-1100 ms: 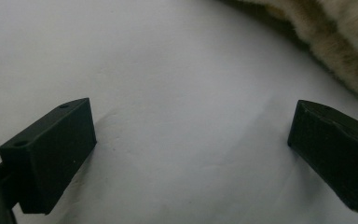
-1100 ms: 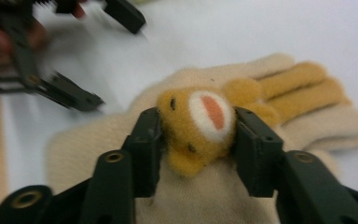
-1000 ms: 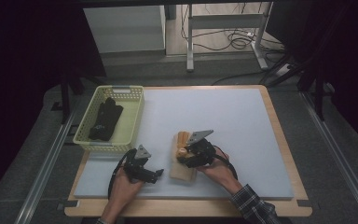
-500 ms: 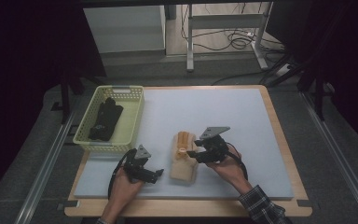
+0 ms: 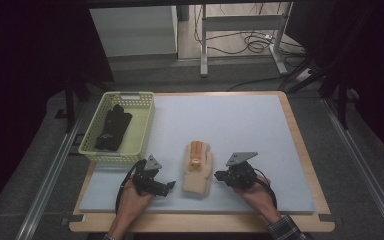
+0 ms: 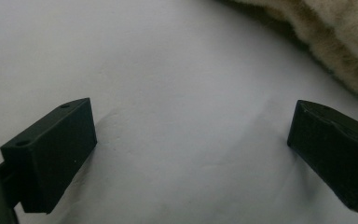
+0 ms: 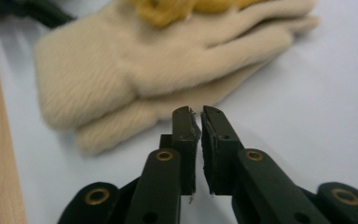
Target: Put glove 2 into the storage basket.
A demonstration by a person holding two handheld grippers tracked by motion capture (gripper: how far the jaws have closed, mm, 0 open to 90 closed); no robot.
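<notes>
Gloves (image 5: 198, 169): cream pair with a yellow patch, stacked flat on the pale mat (image 5: 240, 125), near its front edge, between both grippers.
Right gripper (image 5: 221, 176): jaws just closed together, nothing between them, tips just beside the gloves.
Left gripper (image 5: 169, 186): jaws wide apart, empty, over bare mat.
Yellow basket (image 5: 142, 131): back left, dark item inside.

Cream gloves (image 5: 198, 172) with an orange patch lie on the pale blue mat (image 5: 240, 125); the far-left basket (image 5: 142, 127) is yellow-green, holding black cloth (image 5: 112, 127).
</notes>
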